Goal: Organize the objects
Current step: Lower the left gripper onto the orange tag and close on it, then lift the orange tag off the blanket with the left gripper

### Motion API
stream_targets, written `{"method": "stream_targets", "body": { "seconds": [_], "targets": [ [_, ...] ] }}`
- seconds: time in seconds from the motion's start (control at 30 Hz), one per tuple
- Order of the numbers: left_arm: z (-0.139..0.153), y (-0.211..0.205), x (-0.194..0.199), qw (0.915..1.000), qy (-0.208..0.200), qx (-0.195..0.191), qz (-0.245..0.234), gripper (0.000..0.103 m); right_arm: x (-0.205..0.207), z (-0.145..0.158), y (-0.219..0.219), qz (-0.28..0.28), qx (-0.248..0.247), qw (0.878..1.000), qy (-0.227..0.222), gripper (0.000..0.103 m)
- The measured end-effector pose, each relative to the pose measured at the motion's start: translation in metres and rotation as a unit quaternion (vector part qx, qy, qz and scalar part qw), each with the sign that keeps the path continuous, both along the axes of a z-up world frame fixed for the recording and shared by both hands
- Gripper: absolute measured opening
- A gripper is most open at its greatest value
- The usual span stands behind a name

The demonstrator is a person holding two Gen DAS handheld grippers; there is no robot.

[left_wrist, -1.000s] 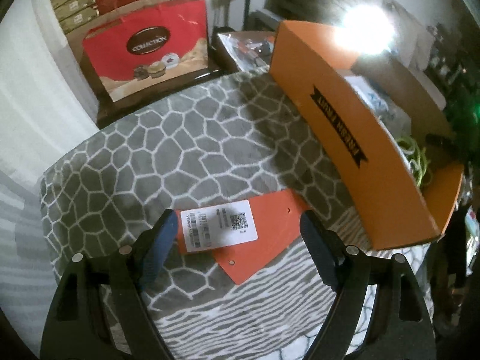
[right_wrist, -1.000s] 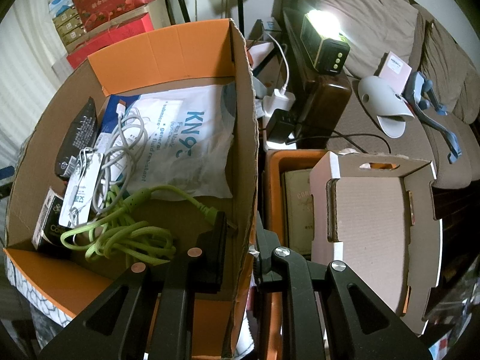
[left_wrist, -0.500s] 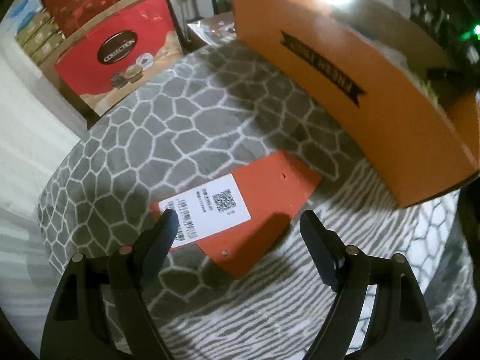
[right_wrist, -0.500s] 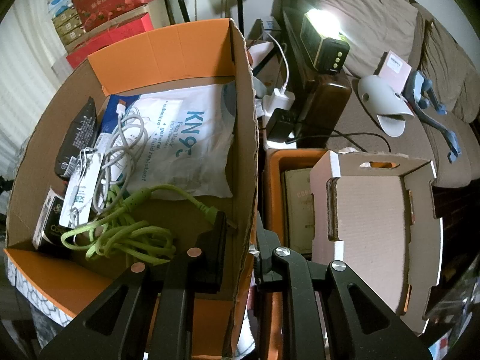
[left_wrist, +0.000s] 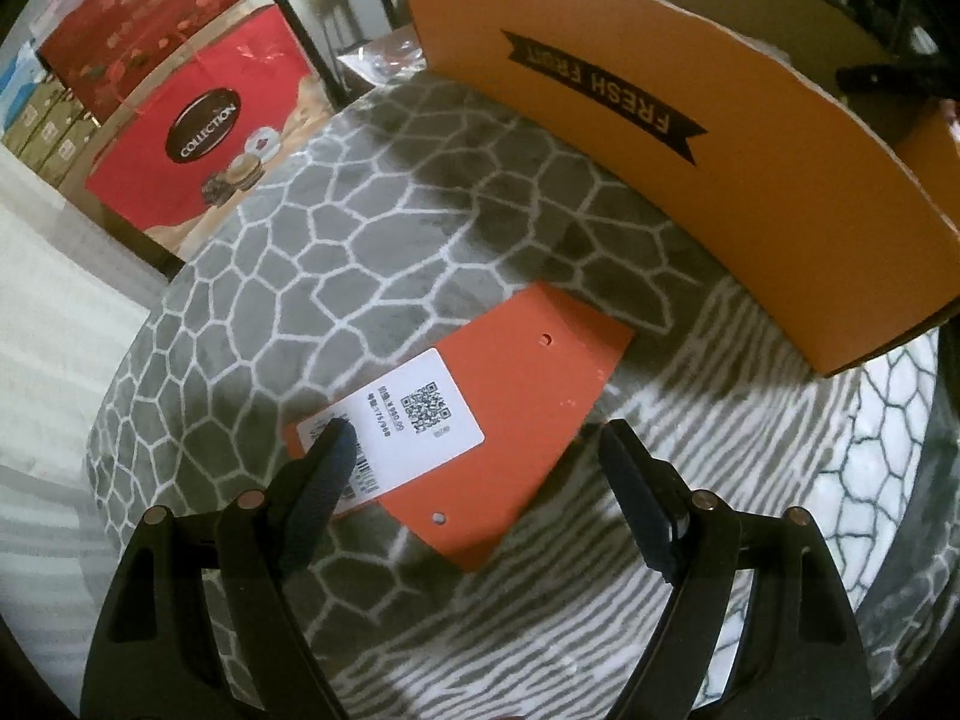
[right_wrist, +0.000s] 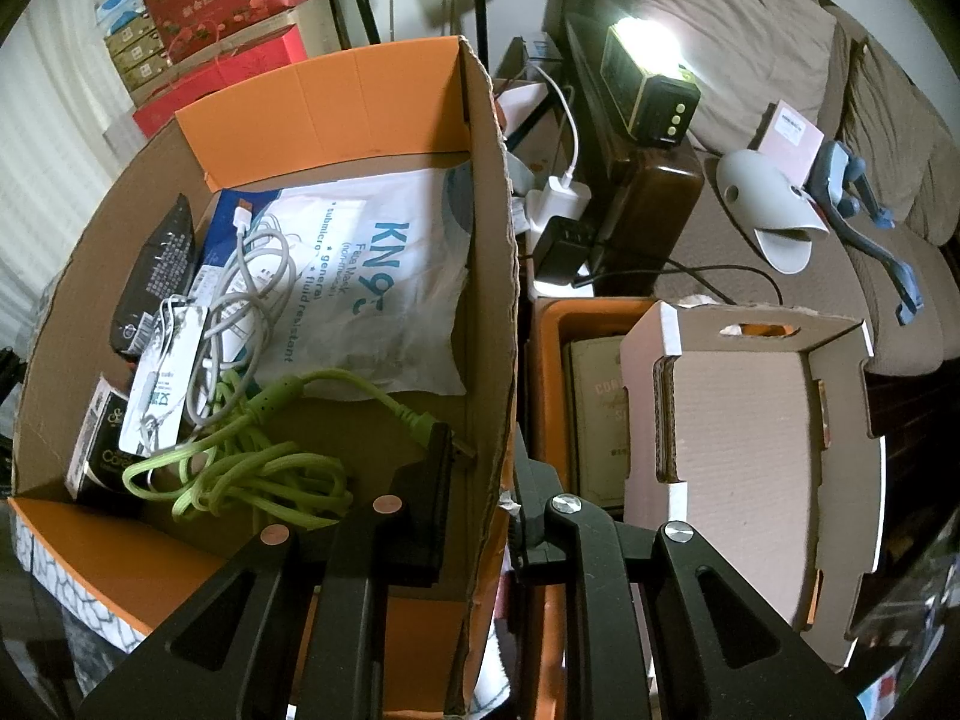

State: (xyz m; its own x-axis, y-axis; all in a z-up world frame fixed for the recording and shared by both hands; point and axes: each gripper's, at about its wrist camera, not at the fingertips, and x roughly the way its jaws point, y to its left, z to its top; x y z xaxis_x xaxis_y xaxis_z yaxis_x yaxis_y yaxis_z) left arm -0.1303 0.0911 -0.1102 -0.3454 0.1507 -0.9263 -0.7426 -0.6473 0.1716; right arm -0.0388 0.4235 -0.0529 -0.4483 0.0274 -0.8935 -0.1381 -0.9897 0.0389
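Two spread fingers of your left gripper [left_wrist: 474, 450] straddle the orange card [left_wrist: 510, 414] flat on the blanket [left_wrist: 372, 228]; its long axis runs diagonally across the gap. Your right gripper [right_wrist: 483, 474] is clamped on the box [right_wrist: 489, 276] wall, so left is nearer.

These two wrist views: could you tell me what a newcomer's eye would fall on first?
First, the big orange cardboard box, its side wall pinched by the shut right gripper, with a lime-green coiled cable and a white KN95 mask pack inside. Next, the flat orange card with a white QR label on the grey patterned blanket, under the open left gripper.
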Motion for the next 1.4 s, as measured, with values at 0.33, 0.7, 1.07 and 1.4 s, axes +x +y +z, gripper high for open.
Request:
{"method": "stream_targets", "body": {
  "seconds": [0.33, 0.7, 1.07, 1.4],
  "targets": [
    [0.000, -0.001, -0.029, 0.9979, 0.008, 0.014, 0.063, 0.083, 0.000, -0.001, -0.001, 0.000, 0.003, 1.000, -0.002, 0.017],
    [-0.007, -0.012, -0.057, 0.9930, -0.051, 0.046, 0.096, 0.094, 0.000, -0.001, -0.002, 0.000, 0.002, 1.000, -0.002, 0.017],
    [0.002, -0.007, -0.056, 0.9932, -0.070, 0.047, 0.079, 0.046, -0.001, 0.000, -0.003, 0.001, 0.005, 1.000, -0.003, 0.019],
    [0.002, -0.021, -0.064, 0.9769, -0.110, 0.076, 0.167, 0.043, -0.001, 0.000, -0.003, 0.001, 0.005, 1.000, -0.003, 0.019]
  ]
}}
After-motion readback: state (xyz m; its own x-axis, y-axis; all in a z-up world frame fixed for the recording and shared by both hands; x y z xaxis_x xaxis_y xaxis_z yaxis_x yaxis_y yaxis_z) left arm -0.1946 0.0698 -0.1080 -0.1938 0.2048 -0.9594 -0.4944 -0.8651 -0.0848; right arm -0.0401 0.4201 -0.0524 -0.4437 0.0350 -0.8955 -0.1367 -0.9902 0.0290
